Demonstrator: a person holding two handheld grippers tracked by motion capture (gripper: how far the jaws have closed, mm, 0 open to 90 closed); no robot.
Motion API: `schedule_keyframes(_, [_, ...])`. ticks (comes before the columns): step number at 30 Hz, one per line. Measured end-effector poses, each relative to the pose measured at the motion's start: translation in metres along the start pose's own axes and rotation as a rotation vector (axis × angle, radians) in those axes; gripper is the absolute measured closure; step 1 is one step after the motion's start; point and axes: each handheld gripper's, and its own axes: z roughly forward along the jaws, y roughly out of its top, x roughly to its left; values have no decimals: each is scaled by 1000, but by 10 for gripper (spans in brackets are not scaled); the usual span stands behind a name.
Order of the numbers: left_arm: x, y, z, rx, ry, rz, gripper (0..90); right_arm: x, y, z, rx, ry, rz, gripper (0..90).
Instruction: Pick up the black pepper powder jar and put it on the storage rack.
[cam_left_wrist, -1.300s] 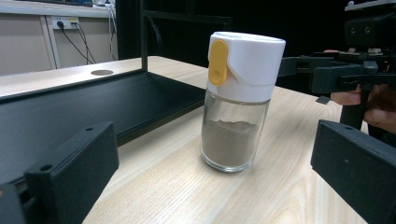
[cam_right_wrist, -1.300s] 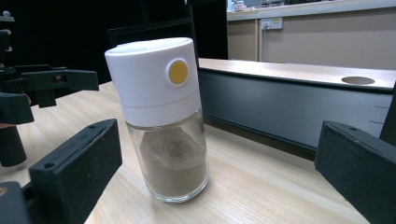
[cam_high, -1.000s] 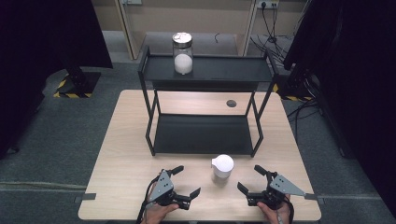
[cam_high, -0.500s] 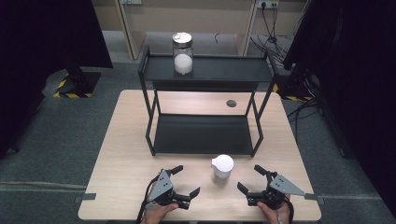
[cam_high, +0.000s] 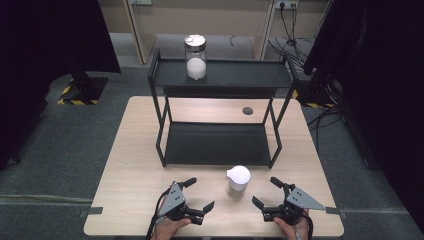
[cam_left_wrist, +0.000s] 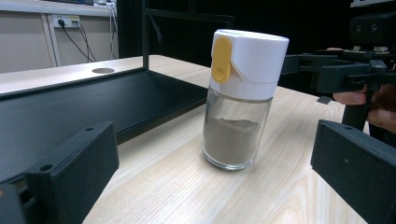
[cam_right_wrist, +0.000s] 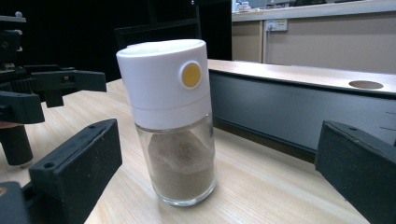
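High view: small clear glass shaker jar with a white plastic cap (cam_high: 238, 179) stands upright on the pale wooden table (cam_high: 130, 165), just in front of the black metal two-tier shelf rack (cam_high: 217, 142) and between the two hand-held grippers. Left gripper (cam_high: 196, 194) rests on the table near the jar, jaws spread wide, nothing in them. Right gripper (cam_high: 267, 192) likewise on the other side, jaws apart and empty. Neither touches the jar.

Left gripper view: jar (cam_left_wrist: 240, 100) about half full of brownish powder; cap carries a yellow flip tab (cam_left_wrist: 221, 59). Right gripper view: same jar (cam_right_wrist: 173, 121), powder heaped unevenly, round yellow button on the cap.

On the rack's top tier stands a taller clear glass jar with a metal lid (cam_high: 195, 56), white contents, well apart from the grippers.

Handling judgement: glass body is rigid, smooth, probably slippery and breakable if tipped; likely light given its fill. The cap may be a loose fit, which cannot be told from here, so best hold is across the glass wall below the cap, clear of the yellow tab, with moderate squeeze.
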Motion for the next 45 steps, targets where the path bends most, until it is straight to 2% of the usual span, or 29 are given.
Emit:
schedule_keyframes(10, [1,0,1,5,-3,-7,2,-1,7,16,-4,45,-10,7])
schedule_keyframes(16, [1,-1,1,5,-4,-7,2,1,10,28,14,66,-21,7])
schedule_keyframes(27, [3,-1,1,5,-2,-16,2,1,14,53,42,81,-42,13])
schedule_keyframes(38, [3,-1,1,8,-4,-20,2,2,16,72,67,107,-71,128])
schedule_keyframes(45, [3,-1,1,8,-6,-21,2,2,18,78,85,100,-76,208])
